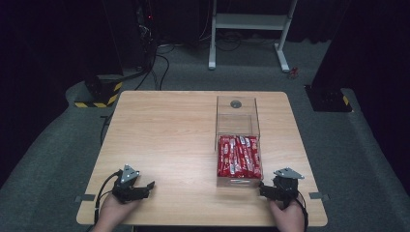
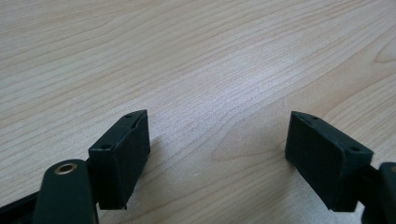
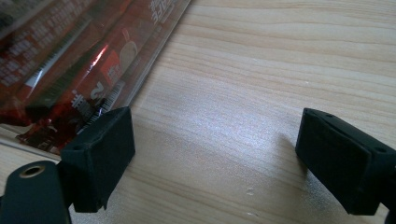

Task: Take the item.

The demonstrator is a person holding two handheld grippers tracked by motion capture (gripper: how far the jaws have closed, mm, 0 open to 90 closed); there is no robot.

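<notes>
Dark room, grey carpet all around, and a light wood table sitting in the middle of it. Behind the table there's a white metal stand and a tangle of black cables on the floor, plus a bit of yellow-and-black hazard striping off the far left corner.

Starting at the left: the left gripper rests on the table near the front edge, held in the person's left hand, jaws pointing toward the middle of the table. In the left gripper view the two black jaws stand wide apart with nothing but bare wood grain between them, so it's fully open and has hold of nothing.

Moving right, a clear plastic box sits on the right half of the table. The near half is packed with red snack packets lying side by side; the far half looks empty apart from a small dark round thing at the back.

Furthest right is the right gripper, held in the right hand, parked just beside the box's near right corner. In the right gripper view its jaws are spread wide too, bare table between them, gripping nothing. The box with the red packets shows just past its left jaw; can't tell if the jaw actually touches it.
</notes>
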